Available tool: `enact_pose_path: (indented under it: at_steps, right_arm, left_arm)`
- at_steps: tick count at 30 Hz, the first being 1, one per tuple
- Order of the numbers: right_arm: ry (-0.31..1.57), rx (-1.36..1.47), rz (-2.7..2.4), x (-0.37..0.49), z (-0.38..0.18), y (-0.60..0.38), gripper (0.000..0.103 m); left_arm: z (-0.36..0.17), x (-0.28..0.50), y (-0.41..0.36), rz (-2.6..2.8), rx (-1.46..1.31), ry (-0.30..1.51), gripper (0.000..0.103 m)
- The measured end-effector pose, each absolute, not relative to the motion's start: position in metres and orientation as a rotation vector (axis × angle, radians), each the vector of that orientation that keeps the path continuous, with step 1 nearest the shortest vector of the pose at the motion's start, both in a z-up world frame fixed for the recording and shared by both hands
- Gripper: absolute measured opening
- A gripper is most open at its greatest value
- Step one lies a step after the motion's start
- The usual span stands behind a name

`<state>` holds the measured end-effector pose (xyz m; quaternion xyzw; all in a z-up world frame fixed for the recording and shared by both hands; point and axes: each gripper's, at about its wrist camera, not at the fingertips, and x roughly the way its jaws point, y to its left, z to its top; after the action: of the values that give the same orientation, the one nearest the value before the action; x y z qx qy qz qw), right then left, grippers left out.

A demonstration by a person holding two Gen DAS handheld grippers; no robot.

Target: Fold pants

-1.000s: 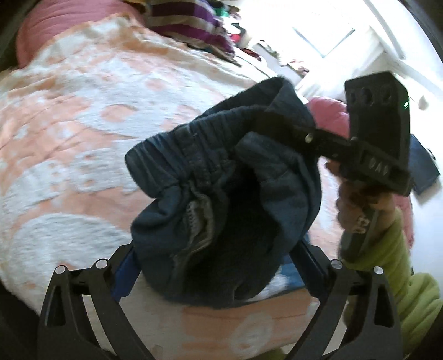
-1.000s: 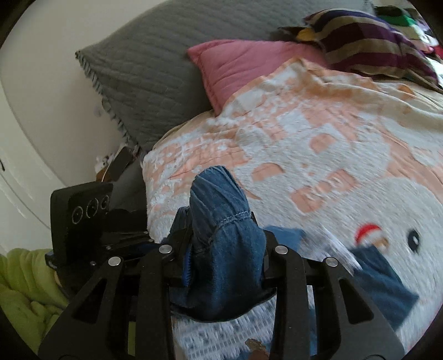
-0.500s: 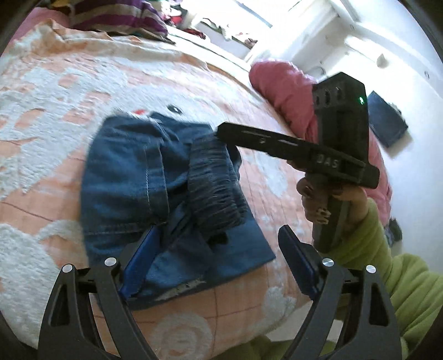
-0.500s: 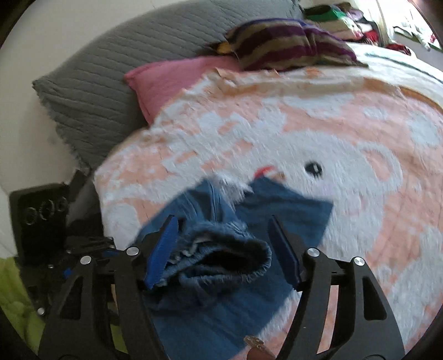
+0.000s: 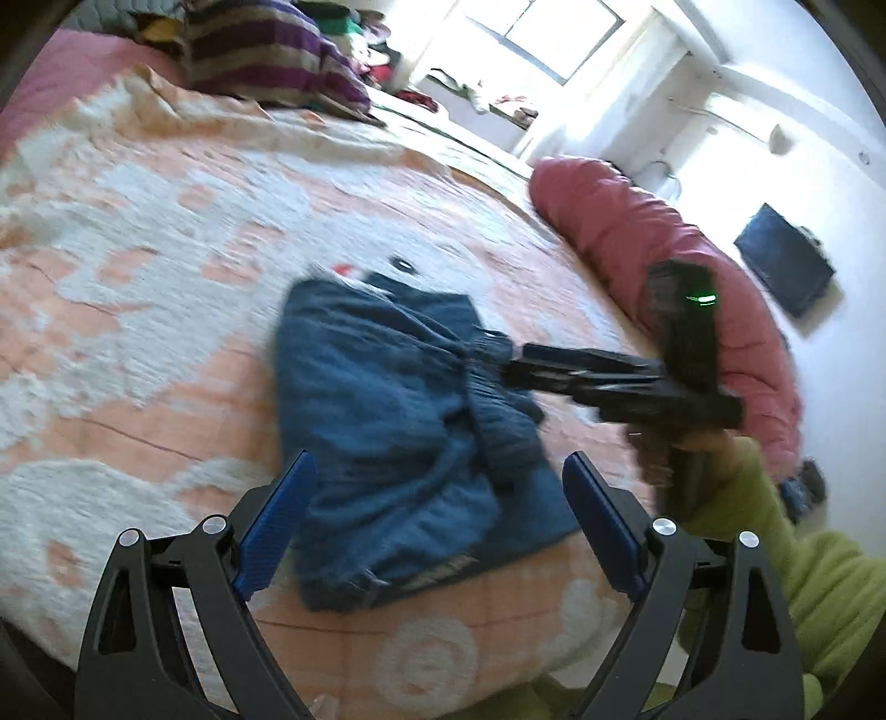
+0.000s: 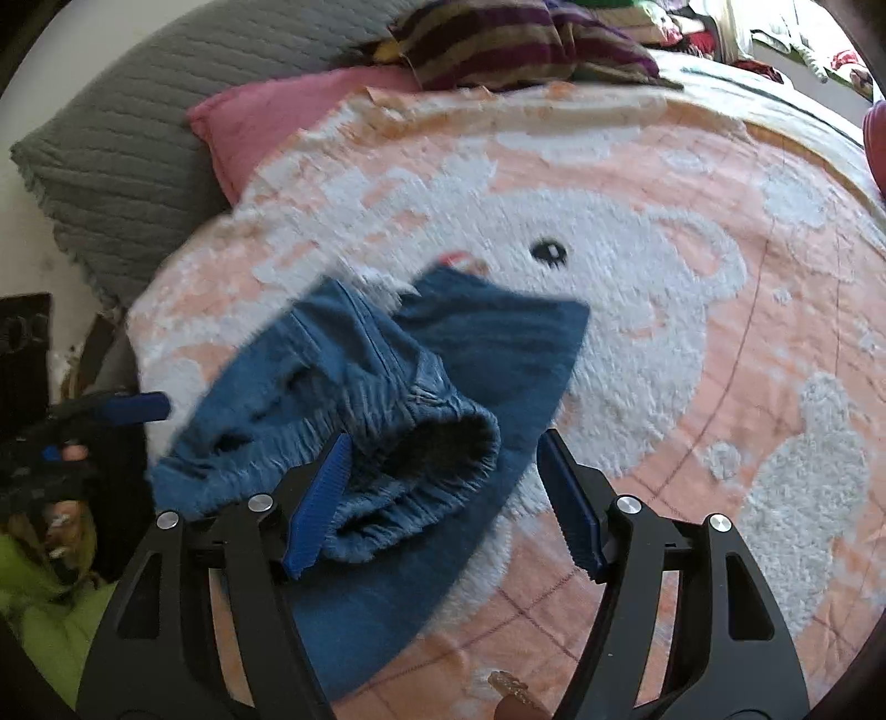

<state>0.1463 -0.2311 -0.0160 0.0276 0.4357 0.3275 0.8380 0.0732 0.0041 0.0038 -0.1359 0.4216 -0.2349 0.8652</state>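
Observation:
Blue denim pants (image 5: pixel 398 421) lie in a folded bundle on the orange and white blanket (image 5: pixel 138 266). In the right wrist view the pants (image 6: pixel 387 387) show their elastic waistband gaping at the near side. My left gripper (image 5: pixel 437 509) is open and empty, its blue pads just above the bundle's near edge. My right gripper (image 6: pixel 443 493) is open too, and the waistband lies between and just ahead of its pads. In the left wrist view the right gripper (image 5: pixel 515 368) reaches in from the right, its tips at the waistband.
A grey pillow (image 6: pixel 111 149), a pink pillow (image 6: pixel 288 122) and a striped cushion (image 6: pixel 515 39) lie at the head of the bed. A rolled pink quilt (image 5: pixel 664 266) lies along the far side. The bed edge (image 5: pixel 443 687) is near me.
Both grippers held the pants in the air a second ago. They laid the bundle on the blanket, opened, and the left one has drawn back a little.

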Motion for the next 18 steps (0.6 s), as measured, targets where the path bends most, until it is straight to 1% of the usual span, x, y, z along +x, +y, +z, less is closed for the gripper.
enact_pose_path:
  at_steps: [2, 3, 4, 5, 8, 10, 13, 14, 15, 16, 18]
  right_arm:
    - [0.887, 0.045, 0.717, 0.148, -0.003, -0.226, 0.062]
    - [0.874, 0.028, 0.724, 0.150, 0.003, -0.221, 0.062]
    - [0.870, 0.007, 0.730, 0.154, 0.007, -0.215, 0.062]
    - [0.870, -0.008, 0.736, 0.157, 0.009, -0.209, 0.062]
    - [0.899, -0.063, 0.755, 0.174, 0.005, -0.193, 0.062]
    - [0.946, -0.095, 0.752, 0.185, -0.006, -0.184, 0.059]
    - [1.021, -0.152, 0.771, 0.195, -0.028, -0.168, 0.057]
    - [1.045, -0.169, 0.785, 0.195, -0.036, -0.162, 0.049]
    - [1.062, -0.175, 0.822, 0.192, -0.042, -0.155, 0.028]
    - [1.056, -0.179, 0.831, 0.190, -0.043, -0.151, 0.027]
    - [1.028, -0.149, 0.828, 0.187, -0.036, -0.149, 0.020]
  left_arm:
    - [0.006, 0.073, -0.001, -0.444, -0.215, 0.876, 0.061]
    - [0.004, 0.075, -0.008, -0.425, -0.163, 0.877, 0.033]
    - [0.002, 0.077, -0.011, -0.421, -0.139, 0.879, 0.018]
    - [-0.002, 0.078, -0.016, -0.423, -0.126, 0.891, 0.015]
    - [-0.018, 0.079, -0.033, -0.453, -0.071, 0.946, 0.015]
    - [-0.028, 0.073, -0.036, -0.449, -0.034, 0.974, 0.015]
    - [-0.032, 0.070, -0.031, -0.460, -0.059, 0.978, 0.015]
    - [-0.032, 0.071, -0.031, -0.462, -0.062, 0.978, 0.015]
    - [-0.033, 0.071, -0.029, -0.463, -0.066, 0.979, 0.015]
    - [-0.034, 0.071, -0.028, -0.461, -0.068, 0.980, 0.015]
    - [-0.035, 0.070, -0.027, -0.462, -0.074, 0.978, 0.015]
